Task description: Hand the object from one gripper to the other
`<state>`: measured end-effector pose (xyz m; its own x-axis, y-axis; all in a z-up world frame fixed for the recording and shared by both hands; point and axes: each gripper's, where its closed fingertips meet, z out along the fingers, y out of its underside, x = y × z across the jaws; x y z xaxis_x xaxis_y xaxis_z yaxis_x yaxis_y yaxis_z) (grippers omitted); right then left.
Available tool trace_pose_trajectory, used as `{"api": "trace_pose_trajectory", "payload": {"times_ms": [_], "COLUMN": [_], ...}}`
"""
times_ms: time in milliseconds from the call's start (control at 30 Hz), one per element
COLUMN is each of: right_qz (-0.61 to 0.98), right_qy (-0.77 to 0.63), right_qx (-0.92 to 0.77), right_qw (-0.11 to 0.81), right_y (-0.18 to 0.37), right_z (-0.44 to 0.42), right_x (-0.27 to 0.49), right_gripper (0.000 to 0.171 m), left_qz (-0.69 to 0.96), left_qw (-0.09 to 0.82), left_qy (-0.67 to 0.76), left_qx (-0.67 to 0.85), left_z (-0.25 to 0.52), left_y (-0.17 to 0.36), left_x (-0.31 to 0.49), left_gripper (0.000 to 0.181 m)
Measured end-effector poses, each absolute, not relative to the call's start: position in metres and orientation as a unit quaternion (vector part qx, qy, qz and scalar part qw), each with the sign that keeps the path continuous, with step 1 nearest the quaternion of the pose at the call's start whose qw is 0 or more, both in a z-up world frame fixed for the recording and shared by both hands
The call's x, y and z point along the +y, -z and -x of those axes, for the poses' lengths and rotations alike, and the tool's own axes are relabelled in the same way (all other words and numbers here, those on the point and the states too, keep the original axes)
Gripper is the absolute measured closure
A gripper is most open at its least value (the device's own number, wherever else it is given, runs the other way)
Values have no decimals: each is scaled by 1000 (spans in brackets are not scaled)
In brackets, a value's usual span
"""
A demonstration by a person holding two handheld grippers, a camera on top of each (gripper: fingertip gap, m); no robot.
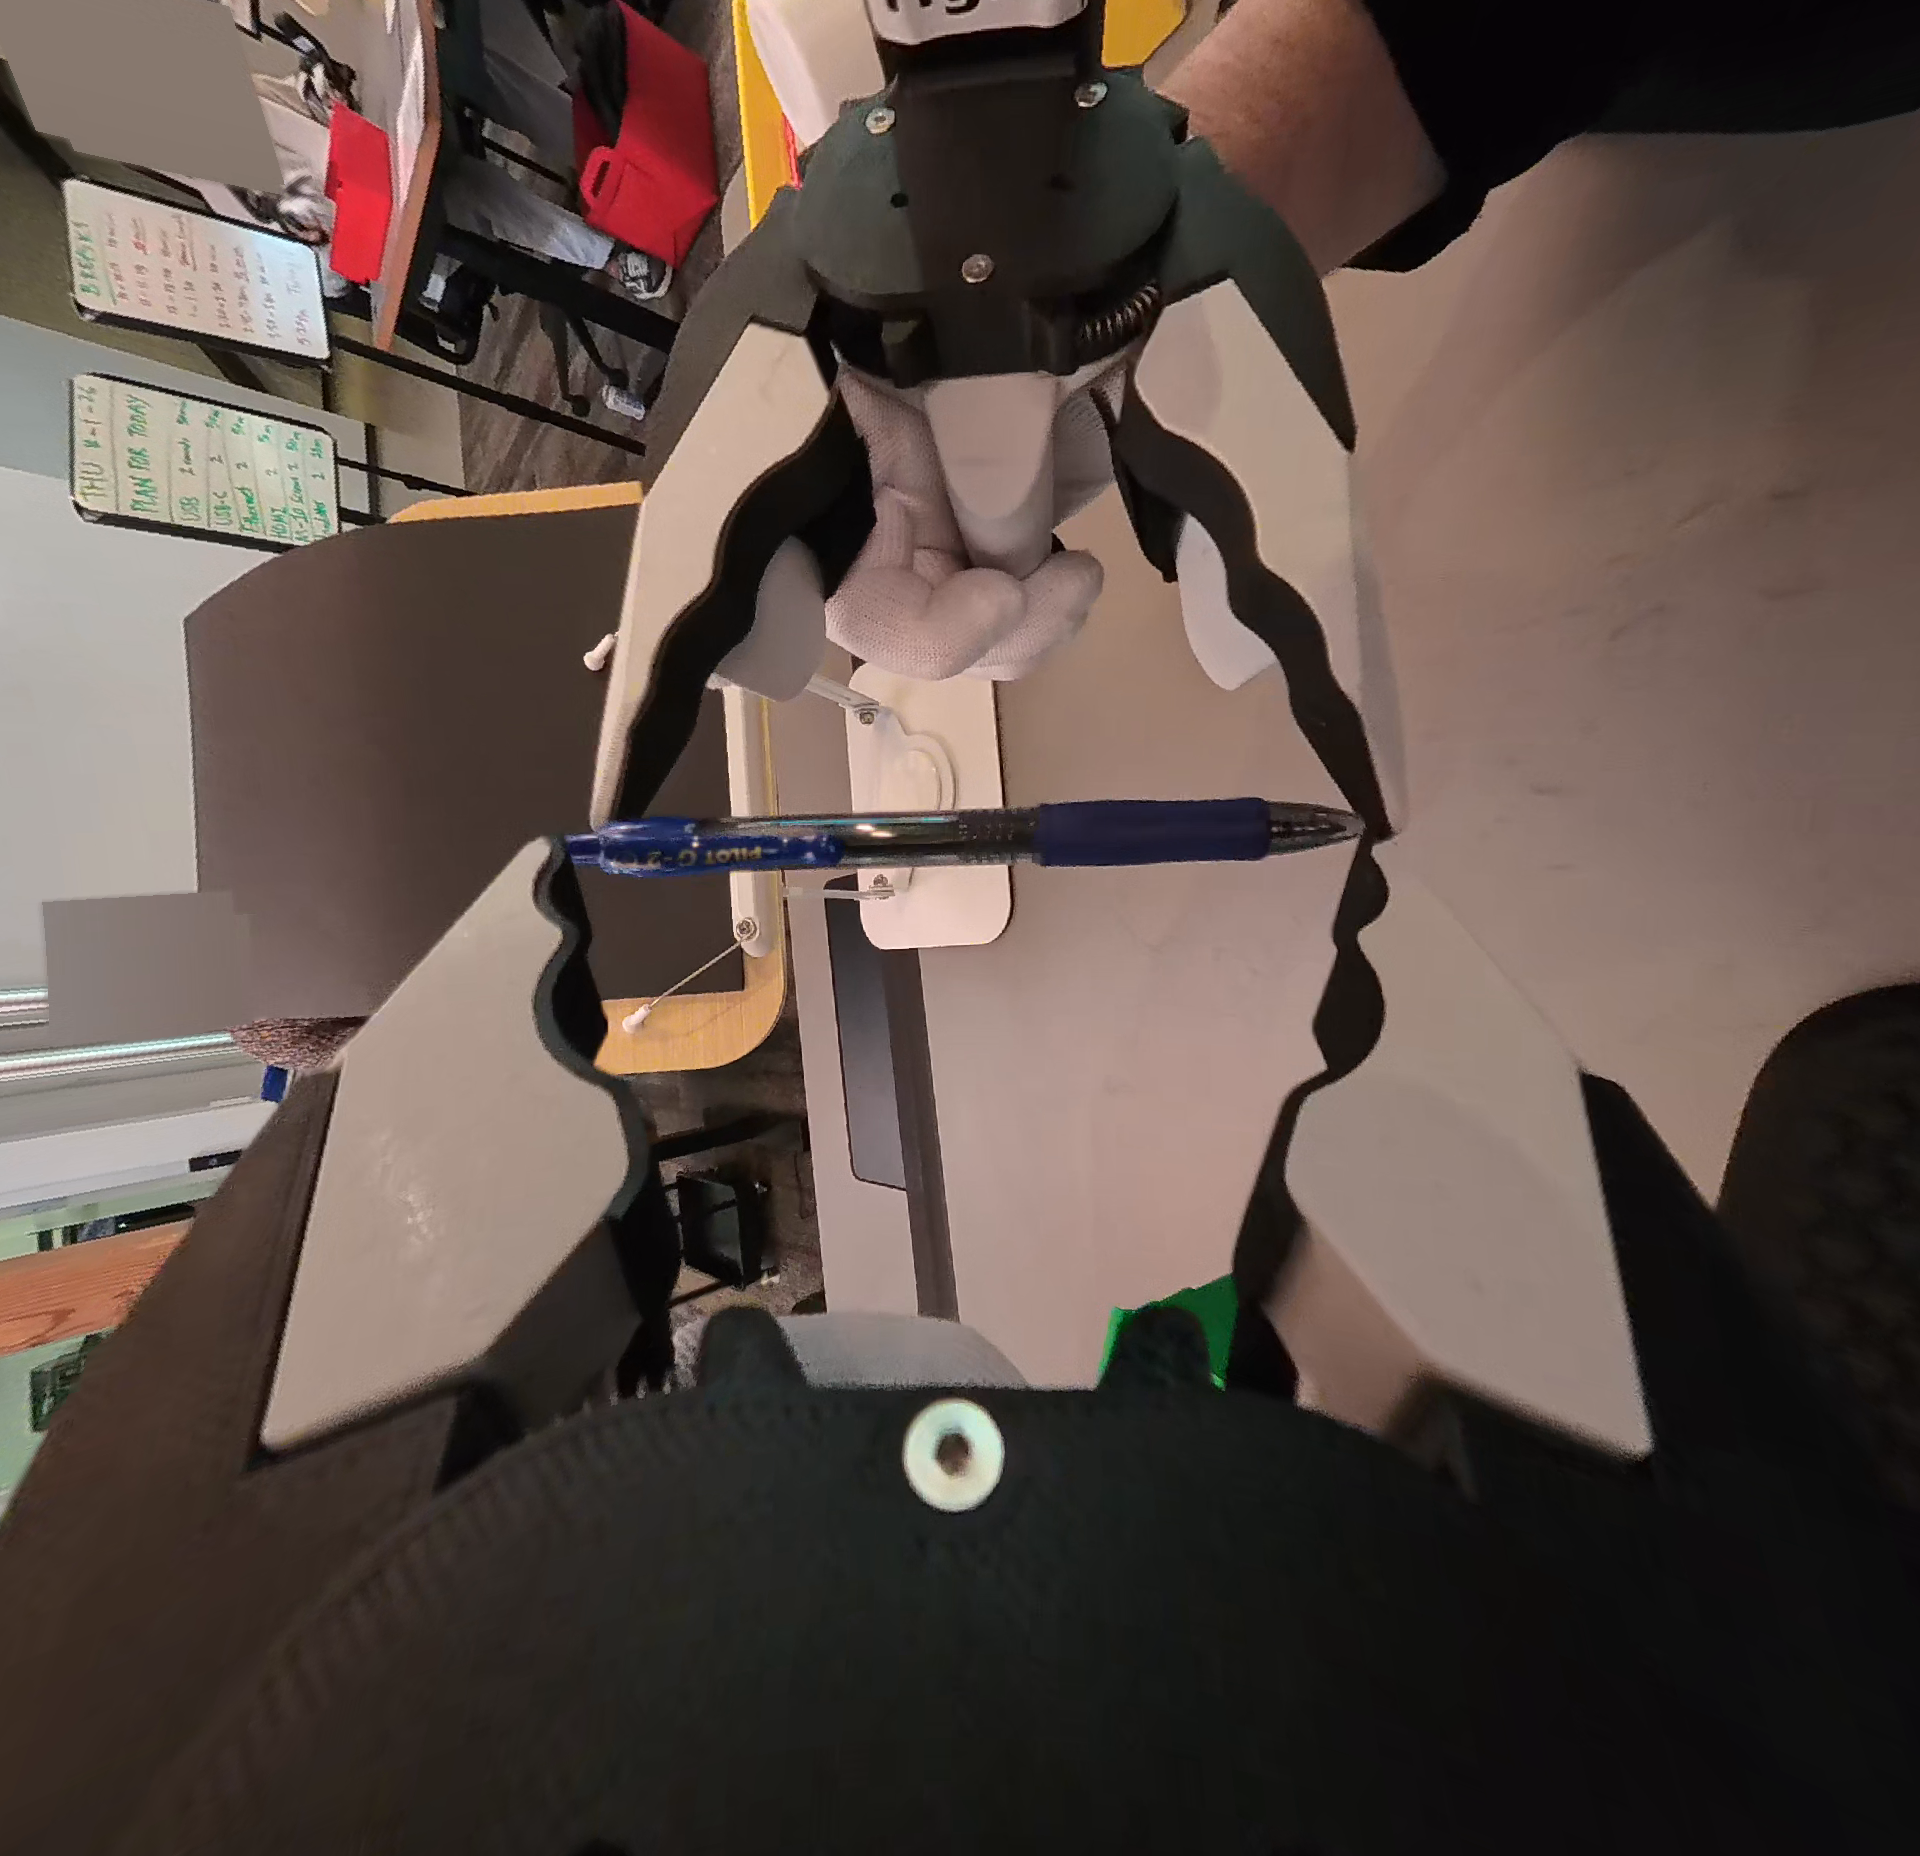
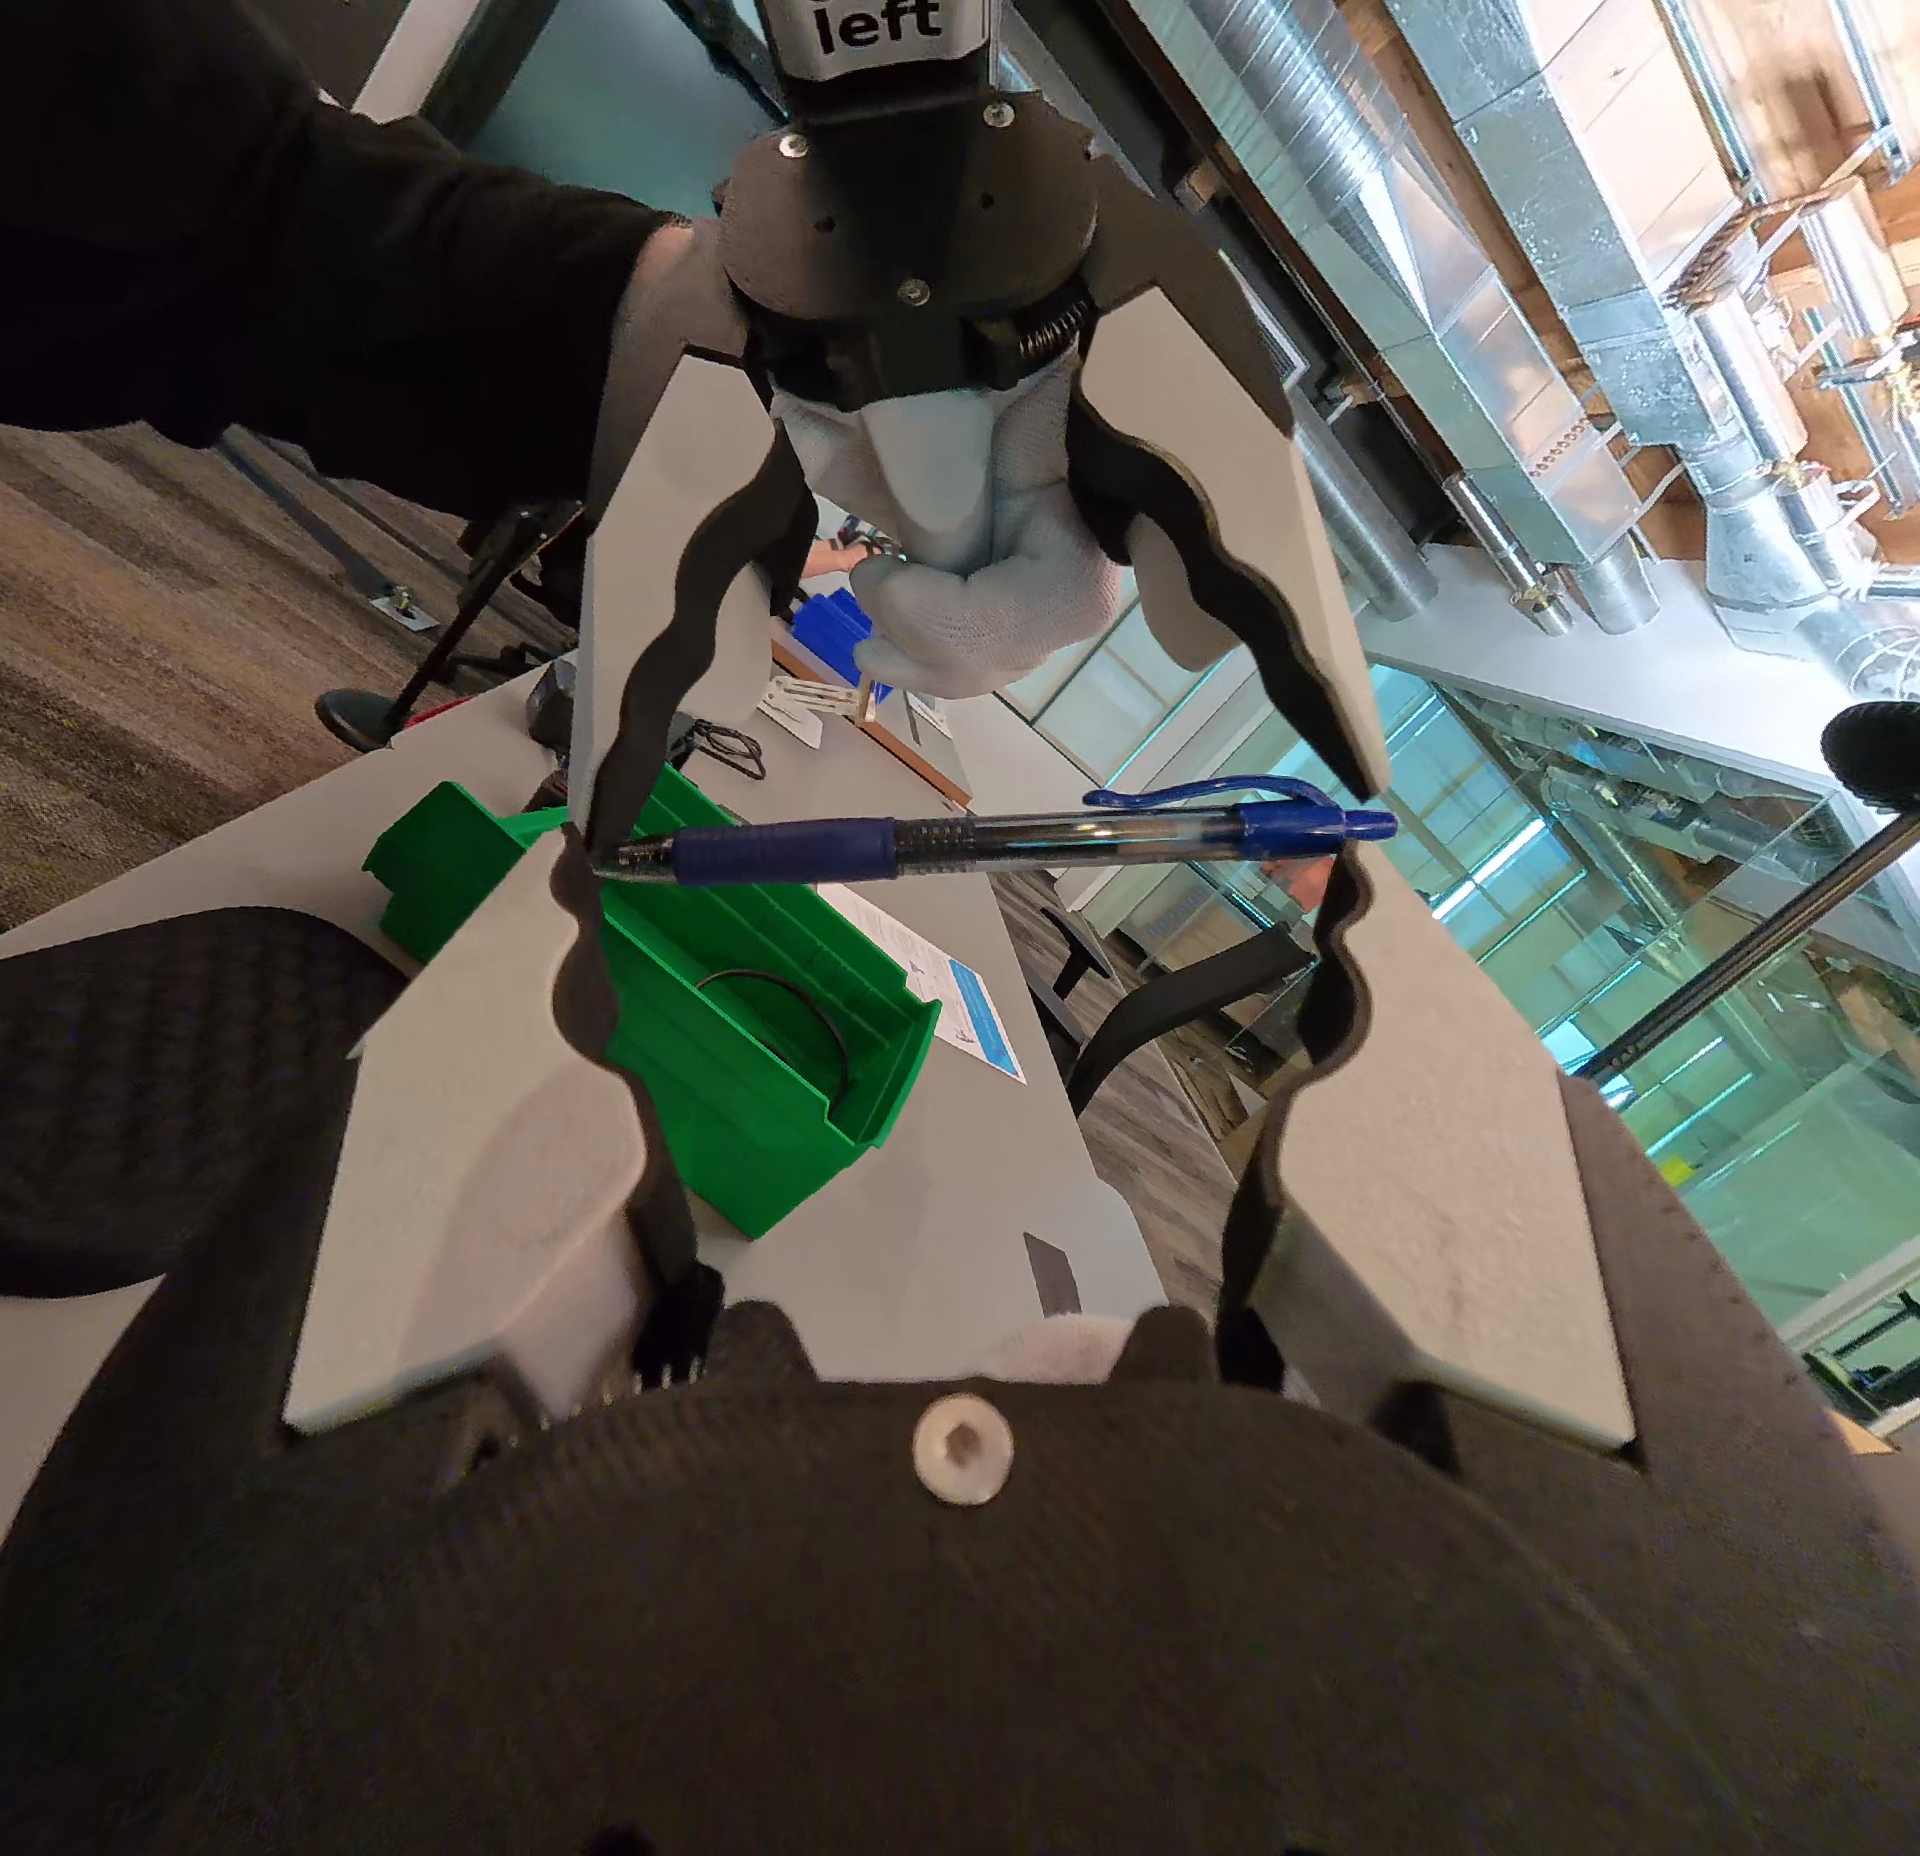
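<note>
A blue pen (image 1: 1143, 832) with a clear barrel hangs in the air, crosswise between the two grippers, which face each other tip to tip. My left gripper (image 1: 961, 848) has its jaws spread wide and pinches the pen end to end at its very fingertips. My right gripper (image 2: 961, 856) is also spread wide. Its fingertips sit right at the pen (image 2: 790, 850), and the clicker end runs past its right fingertip (image 2: 1351, 876). The right gripper (image 1: 997, 827) shows from the front in the left wrist view, and the left gripper (image 2: 982, 814) shows likewise in the right wrist view. White-gloved hands hold both.
A grey table (image 1: 1558, 559) lies below. A green bin (image 2: 769, 1058) with a black cable in it stands on the table (image 2: 208, 840), with a paper sheet (image 2: 966, 1006) beside it. A black mesh chair back (image 2: 156, 1079) is close by. A white plate-like fitting (image 1: 935, 902) lies behind the pen. The grippers are tip to tip, or close to it.
</note>
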<state>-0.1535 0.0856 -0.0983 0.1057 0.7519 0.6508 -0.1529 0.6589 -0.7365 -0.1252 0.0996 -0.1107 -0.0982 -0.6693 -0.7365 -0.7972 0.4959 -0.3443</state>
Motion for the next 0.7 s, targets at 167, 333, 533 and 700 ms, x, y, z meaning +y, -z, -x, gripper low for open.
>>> {"api": "trace_pose_trajectory", "payload": {"times_ms": [167,333,533,700], "right_qz": [256,255,250,250], "right_qy": [-319,-317,-316,-322], "right_qx": [-584,-581,-586,-601], "right_qw": [701,705,703,688], "right_y": [97,94,95,106], "right_z": [153,151,149,154], "right_x": [86,86,86,84], "right_gripper": [39,39,61,65], "left_qz": [502,499,493,508], "left_qw": [447,449,480,471], "left_qy": [-72,-75,-52,-46], "left_qx": [737,737,724,720], "left_z": [125,124,120,117], "left_y": [111,109,95,113], "left_x": [100,100,97,100], "left_gripper": [44,49,91,81]}}
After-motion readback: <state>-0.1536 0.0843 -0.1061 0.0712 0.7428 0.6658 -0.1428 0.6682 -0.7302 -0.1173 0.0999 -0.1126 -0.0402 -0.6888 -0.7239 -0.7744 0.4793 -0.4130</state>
